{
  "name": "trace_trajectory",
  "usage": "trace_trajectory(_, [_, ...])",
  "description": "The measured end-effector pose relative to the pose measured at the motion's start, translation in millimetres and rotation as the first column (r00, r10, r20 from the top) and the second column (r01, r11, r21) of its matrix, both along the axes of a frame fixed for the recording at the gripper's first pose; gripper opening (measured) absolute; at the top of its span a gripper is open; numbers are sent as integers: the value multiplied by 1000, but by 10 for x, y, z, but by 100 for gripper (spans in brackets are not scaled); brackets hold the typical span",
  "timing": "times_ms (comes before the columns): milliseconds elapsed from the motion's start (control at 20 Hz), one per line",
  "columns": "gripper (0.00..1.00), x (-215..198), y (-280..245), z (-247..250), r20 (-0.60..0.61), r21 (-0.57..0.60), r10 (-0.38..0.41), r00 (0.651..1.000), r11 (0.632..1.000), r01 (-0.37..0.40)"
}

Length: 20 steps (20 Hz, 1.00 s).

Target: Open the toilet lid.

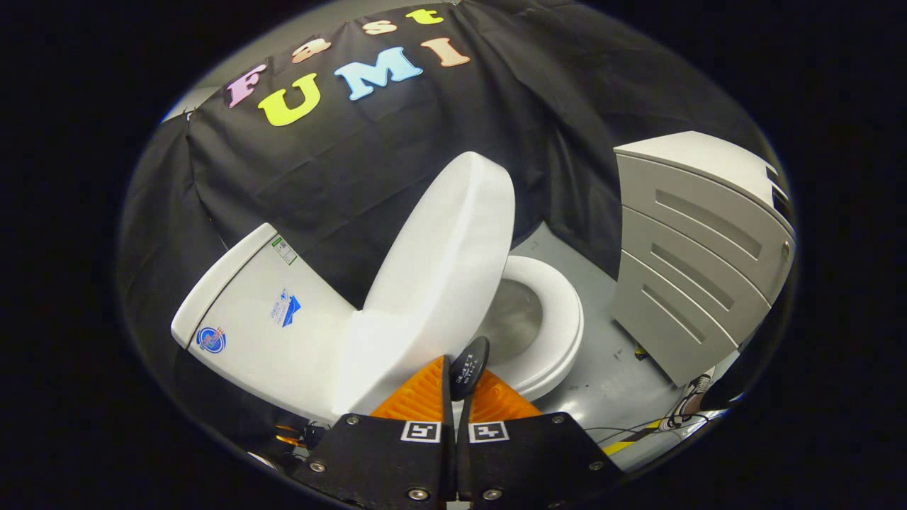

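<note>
The white toilet lid point(439, 262) stands raised at a steep angle, hinged next to the white tank point(262, 312). Beyond it the white seat point(563, 329) lies flat around the bowl point(514, 319), which is uncovered. A small black handle tab point(471, 365) sticks out at the lid's near edge. My gripper point(464, 375) is closed on this tab, with the two fingers nearly together and the tab poking out between their tips. The lid's front edge is hidden behind the fingers.
A grey cabinet point(694, 248) with slotted drawer fronts stands close beside the toilet on the far side of the seat. The grey floor point(602, 382) runs between them, with cables and yellow-black tape point(631, 443) near the cabinet's foot. Black cloth hangs behind the tank.
</note>
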<state>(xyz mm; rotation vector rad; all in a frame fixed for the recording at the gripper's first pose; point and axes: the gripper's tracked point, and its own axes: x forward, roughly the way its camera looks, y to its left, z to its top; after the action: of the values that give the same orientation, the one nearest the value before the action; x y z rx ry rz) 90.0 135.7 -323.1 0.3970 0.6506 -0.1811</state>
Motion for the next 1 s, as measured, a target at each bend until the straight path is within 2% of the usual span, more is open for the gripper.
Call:
trace_trajectory(200, [0, 24, 100, 145, -2, -85, 9, 1000, 996, -9])
trace_trajectory(500, [0, 55, 291, 340, 40, -146, -18, 999, 989, 24])
trace_trajectory(600, [0, 85, 386, 428, 56, -204, 5, 998, 979, 6])
trace_trajectory(800, [0, 90, 564, 575, 71, -261, -4, 997, 965, 23])
trace_trajectory(1000, [0, 131, 742, 696, 83, -336, 32, 996, 942, -2])
